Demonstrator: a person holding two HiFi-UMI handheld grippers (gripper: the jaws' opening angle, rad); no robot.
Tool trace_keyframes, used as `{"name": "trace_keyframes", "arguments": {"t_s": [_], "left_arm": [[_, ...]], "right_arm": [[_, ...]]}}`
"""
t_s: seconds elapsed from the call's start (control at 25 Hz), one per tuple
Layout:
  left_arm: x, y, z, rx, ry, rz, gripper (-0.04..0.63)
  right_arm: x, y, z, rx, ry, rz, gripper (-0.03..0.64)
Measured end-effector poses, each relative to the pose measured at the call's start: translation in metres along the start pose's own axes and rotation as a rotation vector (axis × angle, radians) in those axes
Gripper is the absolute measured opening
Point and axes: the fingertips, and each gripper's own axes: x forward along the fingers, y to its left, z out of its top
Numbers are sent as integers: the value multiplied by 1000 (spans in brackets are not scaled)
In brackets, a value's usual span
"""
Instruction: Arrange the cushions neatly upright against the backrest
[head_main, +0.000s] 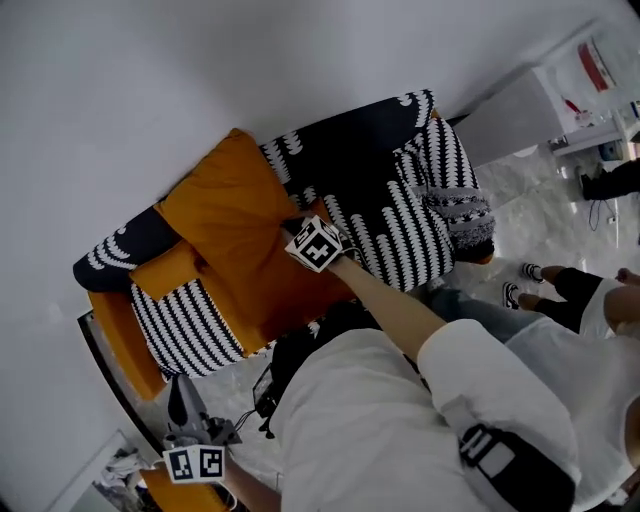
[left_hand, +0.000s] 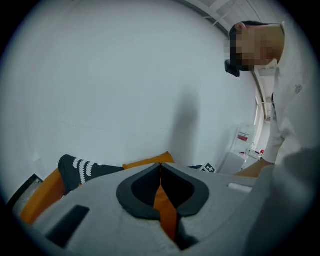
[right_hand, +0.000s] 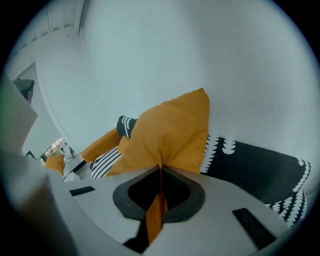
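Sofa (head_main: 375, 130): black backrest with white pattern, orange seat. Orange cushion (head_main: 225, 215): the largest, leaning on the backrest toward the sofa end at the head view's left, one corner drawn out toward the seat's front edge. Black-and-white cushion (head_main: 385, 235): lying toward the opposite end. Striped cushion (head_main: 185, 325): at the left end's front corner, below the orange one. Right gripper (right_hand: 160, 169): fingers pinched together on the orange cushion's corner. Left gripper (left_hand: 160, 167): off the sofa's left end, fingers pressed together, nothing between them.
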Motion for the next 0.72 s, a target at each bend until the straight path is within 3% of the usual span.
{"name": "trace_keyframes", "arguments": {"t_s": [0.32,0.56,0.72], "left_arm": [[24,17,22,29,-62,-140,14],[46,-1,25,58,-30,-267,14],[58,-29,23,67,-8,-344,14]], "right_arm": [[-73,24,9,-27,-42,-63,12],[-141,18,-8,-31,-69,-185,12],[-191,1,-41,-25,-39,-270,12]]}}
